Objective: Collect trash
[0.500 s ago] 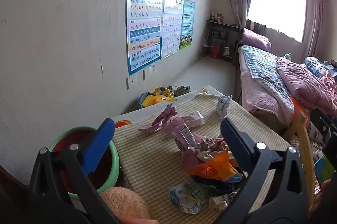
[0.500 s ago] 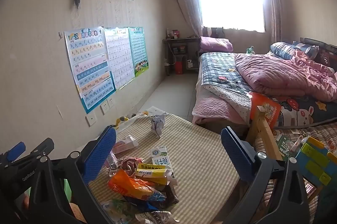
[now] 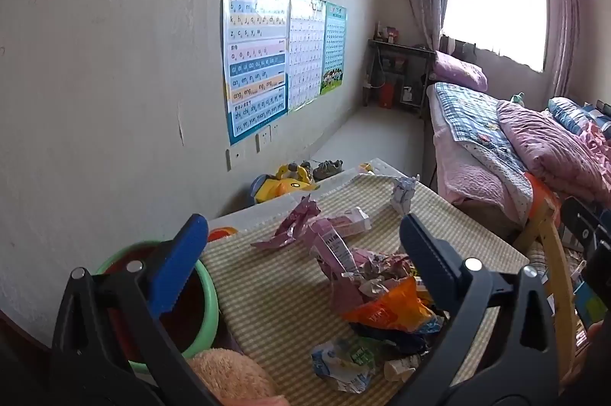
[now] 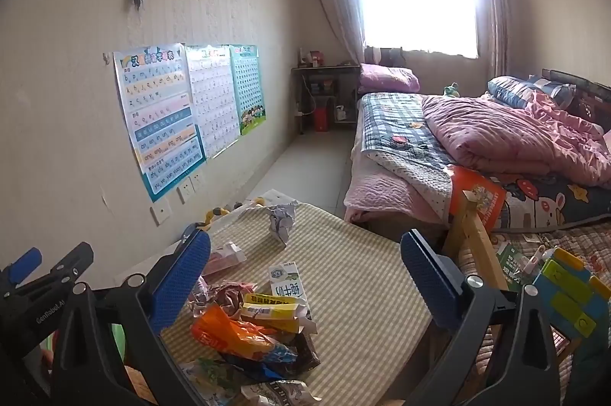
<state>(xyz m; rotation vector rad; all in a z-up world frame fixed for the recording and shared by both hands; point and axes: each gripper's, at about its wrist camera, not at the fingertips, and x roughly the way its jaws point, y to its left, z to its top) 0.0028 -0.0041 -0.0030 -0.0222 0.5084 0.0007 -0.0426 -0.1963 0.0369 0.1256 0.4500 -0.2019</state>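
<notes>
Our left claw and right claw both gape wide, holding nothing. Wrappers litter the table beneath us.

Pinyin wall poster: rows of Latin letters legible — "b p m f", "z c s y w", "a o e i u ü", lower rows "an en in un ün", "ang eng ing ong"; heading in large Chinese characters, partly legible. Same poster in left view: same letter rows. Two neighbouring charts: grid print too small to read. Left gripper arm: embossed "GenRobot.AI". Milk carton: Chinese characters, upside down. Orange wrapper: white characters, unreadable.
</notes>
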